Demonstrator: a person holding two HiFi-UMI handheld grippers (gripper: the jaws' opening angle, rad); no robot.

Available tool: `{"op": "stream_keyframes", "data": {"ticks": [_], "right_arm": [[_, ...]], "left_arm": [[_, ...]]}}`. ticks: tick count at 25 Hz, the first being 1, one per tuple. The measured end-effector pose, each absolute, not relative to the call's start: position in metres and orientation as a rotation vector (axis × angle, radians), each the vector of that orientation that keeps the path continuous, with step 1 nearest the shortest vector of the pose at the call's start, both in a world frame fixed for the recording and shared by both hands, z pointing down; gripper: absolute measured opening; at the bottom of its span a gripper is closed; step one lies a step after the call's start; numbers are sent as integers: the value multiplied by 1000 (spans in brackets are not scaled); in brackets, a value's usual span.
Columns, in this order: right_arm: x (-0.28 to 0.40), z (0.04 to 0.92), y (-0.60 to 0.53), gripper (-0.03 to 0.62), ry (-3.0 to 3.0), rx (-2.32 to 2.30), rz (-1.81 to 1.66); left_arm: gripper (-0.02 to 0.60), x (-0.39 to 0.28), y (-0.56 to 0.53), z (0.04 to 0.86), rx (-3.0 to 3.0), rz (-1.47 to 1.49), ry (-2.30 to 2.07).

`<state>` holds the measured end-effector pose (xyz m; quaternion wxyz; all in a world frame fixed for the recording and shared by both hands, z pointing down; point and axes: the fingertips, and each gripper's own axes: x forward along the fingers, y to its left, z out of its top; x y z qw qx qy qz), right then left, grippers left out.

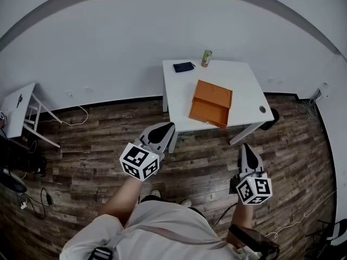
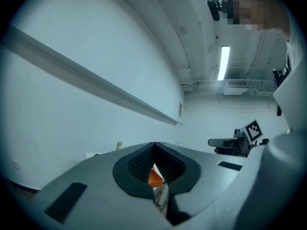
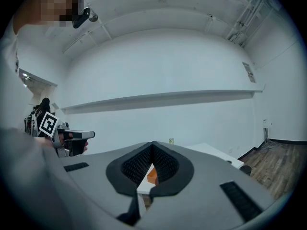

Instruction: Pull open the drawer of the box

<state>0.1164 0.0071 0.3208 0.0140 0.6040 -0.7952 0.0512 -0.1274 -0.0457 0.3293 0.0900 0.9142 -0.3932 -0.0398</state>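
Well to the left of the white table [image 1: 244, 80], a small side desk [image 1: 19, 104] stood against the wall, out of play. The left gripper [image 1: 164, 129] hung short of the white table's near edge, close in front of the person. Its jaws were closed tip to tip and held nothing. In the left gripper view a sliver of orange showed through the slit under the tips, so it was probably aimed at the job.

At the white table's far edge lay a dark pouch [image 1: 184, 66] and a can [image 1: 206, 58], behind the working area. Near the table's middle sat the orange box [image 1: 215, 93]. Its drawer [image 1: 209, 114] appeared to stand out on the side facing the person, the side a pull towards the body would draw it from. The task's wanted end looked already met.

The right gripper [image 1: 246, 148] was also on the near side of the white table, off its right front corner and well apart from the box. Its jaws were likewise pressed together and empty, pointed at the box like its partner
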Motion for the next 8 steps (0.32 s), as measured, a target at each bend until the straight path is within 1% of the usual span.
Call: {"op": "stream_keyframes", "data": {"ticks": [8], "right_arm": [[126,323,18,-8,-2493,1853,171]], "left_arm": [[11,-114,-35,328,2699,-121,-1185]]}}
